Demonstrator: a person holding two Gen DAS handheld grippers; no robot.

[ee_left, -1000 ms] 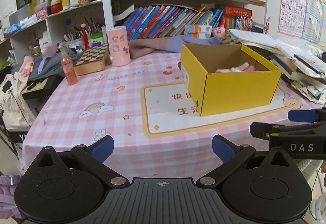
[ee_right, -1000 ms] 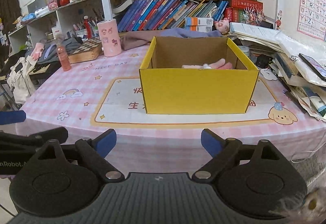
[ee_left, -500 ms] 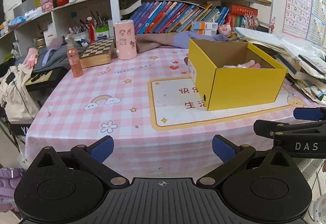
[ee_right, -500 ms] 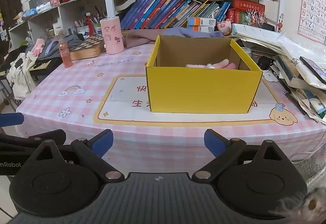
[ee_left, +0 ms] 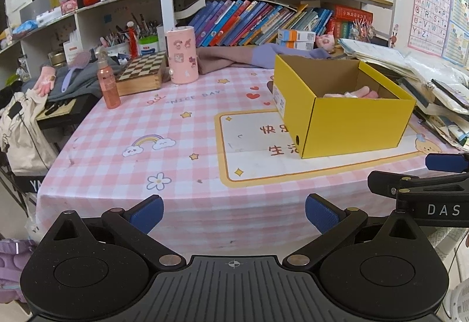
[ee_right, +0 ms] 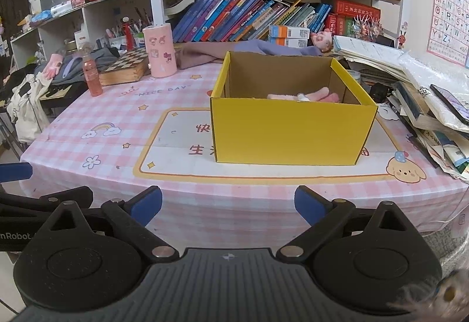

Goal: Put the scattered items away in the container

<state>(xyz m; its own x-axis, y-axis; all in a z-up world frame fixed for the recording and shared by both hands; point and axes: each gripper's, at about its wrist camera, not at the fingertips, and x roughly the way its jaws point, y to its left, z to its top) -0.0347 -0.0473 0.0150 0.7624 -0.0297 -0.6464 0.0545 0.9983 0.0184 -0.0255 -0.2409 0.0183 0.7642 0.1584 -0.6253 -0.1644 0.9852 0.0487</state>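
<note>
1. The left gripper (ee_left: 234,212) hangs off the tabletop's near edge, jaws wide apart, holding nothing.
2. The right gripper (ee_right: 228,206) is beside it, likewise spread wide and empty.
3. The yellow box (ee_right: 293,131) stands toward the tabletop's right edge, on the checked tablecloth (ee_right: 88,116).
4. Pink items (ee_right: 304,96) lie inside the box.

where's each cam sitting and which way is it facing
Left wrist: sits on the left hand-held gripper, angled down over the table's near edge; yellow box to its right; own open fingers and the right hand-held gripper show.
Right wrist: sits on the right hand-held gripper, facing the box head-on; own open fingers show.
Shared: box, pink tablecloth, bookshelf.
</note>
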